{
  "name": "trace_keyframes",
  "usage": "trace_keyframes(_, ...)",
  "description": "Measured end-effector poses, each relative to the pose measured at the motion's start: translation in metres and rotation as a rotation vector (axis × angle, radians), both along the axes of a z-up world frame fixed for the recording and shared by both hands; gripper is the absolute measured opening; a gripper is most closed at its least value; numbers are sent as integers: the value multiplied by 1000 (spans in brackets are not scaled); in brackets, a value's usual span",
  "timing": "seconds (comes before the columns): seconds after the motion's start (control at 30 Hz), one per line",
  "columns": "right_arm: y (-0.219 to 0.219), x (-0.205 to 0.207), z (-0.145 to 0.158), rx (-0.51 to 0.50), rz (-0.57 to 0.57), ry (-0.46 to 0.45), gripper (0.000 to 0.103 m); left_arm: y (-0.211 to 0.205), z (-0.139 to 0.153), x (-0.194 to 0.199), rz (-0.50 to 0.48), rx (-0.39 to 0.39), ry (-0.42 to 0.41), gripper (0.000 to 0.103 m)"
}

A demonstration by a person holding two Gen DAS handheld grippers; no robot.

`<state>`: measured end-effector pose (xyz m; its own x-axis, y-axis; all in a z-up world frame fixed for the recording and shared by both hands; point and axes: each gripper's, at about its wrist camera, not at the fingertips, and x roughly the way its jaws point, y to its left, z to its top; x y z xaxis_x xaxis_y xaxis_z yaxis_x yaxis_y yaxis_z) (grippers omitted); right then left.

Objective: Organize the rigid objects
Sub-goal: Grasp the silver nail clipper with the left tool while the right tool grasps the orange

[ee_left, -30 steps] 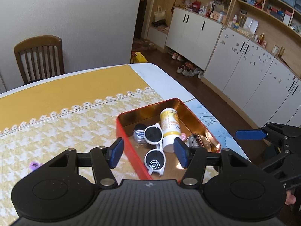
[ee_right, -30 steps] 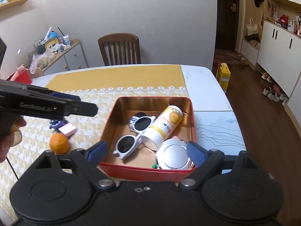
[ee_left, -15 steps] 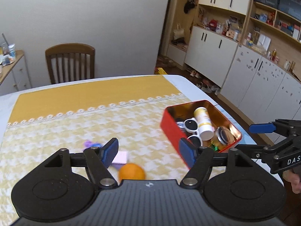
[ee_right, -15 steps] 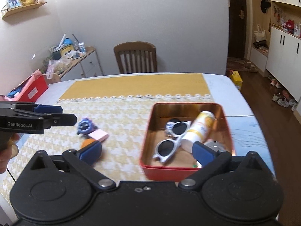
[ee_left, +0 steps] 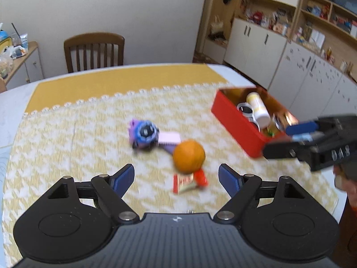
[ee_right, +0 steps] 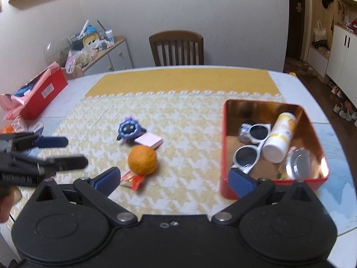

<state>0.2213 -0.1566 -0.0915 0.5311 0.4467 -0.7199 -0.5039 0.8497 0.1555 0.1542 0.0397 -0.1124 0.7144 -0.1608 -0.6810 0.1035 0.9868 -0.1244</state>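
Observation:
A red tin (ee_right: 227,147) (ee_left: 234,120) on the table's right holds white sunglasses (ee_right: 247,147), a yellow-white bottle (ee_right: 279,138) and a round metal lid (ee_right: 299,163). On the cloth lie an orange (ee_right: 142,159) (ee_left: 189,155), a red wrapper (ee_right: 132,179) (ee_left: 189,181), a pink block (ee_right: 149,140) (ee_left: 169,137) and a blue-purple toy (ee_right: 128,130) (ee_left: 144,134). My left gripper (ee_left: 176,177) is open and empty, just short of the wrapper and orange. My right gripper (ee_right: 174,178) is open and empty, between the orange and the tin.
A wooden chair (ee_right: 176,48) stands at the table's far side. A red box with pink wrapping (ee_right: 33,93) lies at the far left of the table. A cluttered side cabinet (ee_right: 98,51) is behind it. White cupboards (ee_left: 279,51) line the right wall.
Both grippers have pulled back and swung left from the tin. The orange, wrapper, pink block and toy have come into the left wrist view. Both stayed open.

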Motion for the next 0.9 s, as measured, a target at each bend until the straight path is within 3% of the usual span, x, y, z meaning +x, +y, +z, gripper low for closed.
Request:
trace_keyframes(0.27,31,2,-21,-26,6,59,103,-10,-37,-17,-74,77,44,82)
trace_keyframes(0.7,78,28,-35,-111,65,59,99,-35,-80,-24,-164,150,80,82)
trace_keyframes(0.9,90,38,-46,-135,75,74,94,-40,-82,-27,-182,159,76,61)
